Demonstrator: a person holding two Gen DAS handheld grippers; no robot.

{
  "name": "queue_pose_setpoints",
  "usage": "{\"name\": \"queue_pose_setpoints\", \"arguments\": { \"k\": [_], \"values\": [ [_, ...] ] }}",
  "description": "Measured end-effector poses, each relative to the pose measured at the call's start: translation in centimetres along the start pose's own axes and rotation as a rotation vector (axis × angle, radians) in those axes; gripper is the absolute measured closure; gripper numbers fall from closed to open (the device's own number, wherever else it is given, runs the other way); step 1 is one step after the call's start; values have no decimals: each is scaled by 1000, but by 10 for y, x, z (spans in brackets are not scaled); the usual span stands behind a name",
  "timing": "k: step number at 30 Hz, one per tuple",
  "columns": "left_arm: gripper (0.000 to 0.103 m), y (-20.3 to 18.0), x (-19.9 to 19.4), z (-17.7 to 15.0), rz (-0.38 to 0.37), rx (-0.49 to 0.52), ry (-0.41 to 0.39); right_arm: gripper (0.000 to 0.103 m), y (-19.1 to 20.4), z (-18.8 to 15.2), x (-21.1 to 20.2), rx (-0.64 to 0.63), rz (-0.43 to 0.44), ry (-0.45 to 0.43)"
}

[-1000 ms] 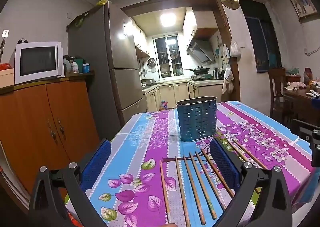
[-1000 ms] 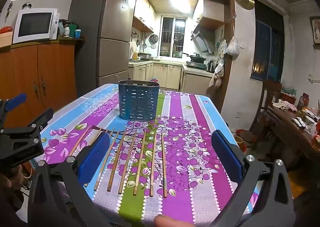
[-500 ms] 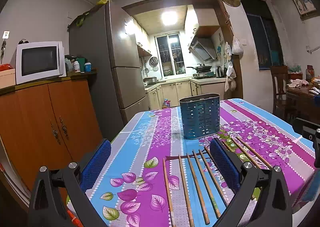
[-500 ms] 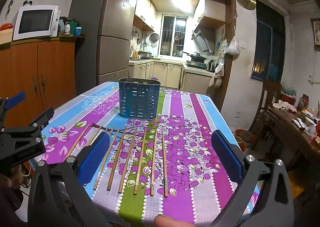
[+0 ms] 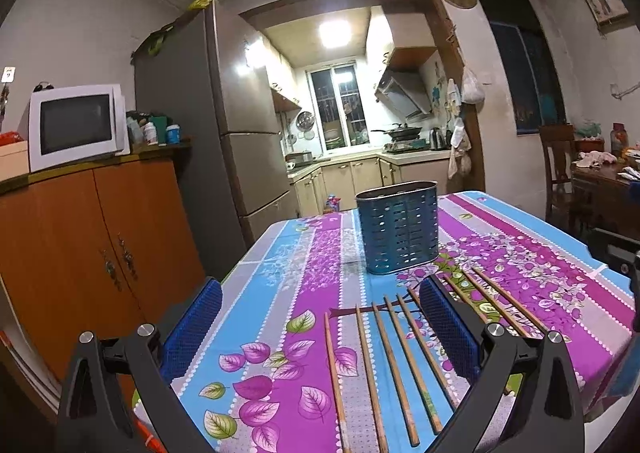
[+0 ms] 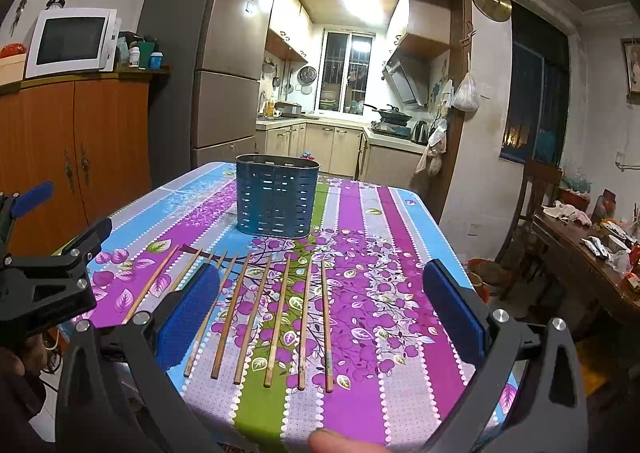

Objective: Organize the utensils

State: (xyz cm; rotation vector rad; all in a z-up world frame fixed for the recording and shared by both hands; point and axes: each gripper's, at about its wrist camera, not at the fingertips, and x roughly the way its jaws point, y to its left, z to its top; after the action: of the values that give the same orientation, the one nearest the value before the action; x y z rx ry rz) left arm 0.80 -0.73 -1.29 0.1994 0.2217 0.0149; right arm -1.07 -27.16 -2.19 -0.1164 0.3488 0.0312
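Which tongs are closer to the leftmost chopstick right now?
Left. The left tongs hang open with the leftmost chopstick between their fingers; the right tongs are open further right, that chopstick outside their left finger.

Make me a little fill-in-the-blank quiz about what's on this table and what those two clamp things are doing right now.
1. The chopsticks lie flat on the flowered tablecloth, in front of a perforated holder whose colour is ____.
2. Both the left gripper and the right gripper have their jaws ____.
3. The number of chopsticks already standing in the holder is ____.
4. On the orange cabinet sits a white ____.

Missing words: blue; open; zero; microwave
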Motion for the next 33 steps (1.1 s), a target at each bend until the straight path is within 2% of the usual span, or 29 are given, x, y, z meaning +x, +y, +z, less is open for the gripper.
{"name": "queue_pose_setpoints", "arguments": {
  "k": [10,15,18,22,30,33],
  "values": [
    [4,-4,5,-5,-4,26,12,5,1,2,-3,-2,-17,2],
    [4,2,10,-6,-7,-20,17,5,0,1,-7,-6,-19,-56],
    [4,4,12,-6,9,-32,14,5,1,0,-6,-28,-50,-89],
    [4,5,13,-6,2,-48,26,5,1,-1,-4,-55,-57,-107],
    [4,0,10,-4,-12,4,21,5,5,-3,-2,-72,-67,-114],
    [4,-1,7,-3,6,18,3,5,4,-2,-3,-65,-65,-126]
  ]
}}
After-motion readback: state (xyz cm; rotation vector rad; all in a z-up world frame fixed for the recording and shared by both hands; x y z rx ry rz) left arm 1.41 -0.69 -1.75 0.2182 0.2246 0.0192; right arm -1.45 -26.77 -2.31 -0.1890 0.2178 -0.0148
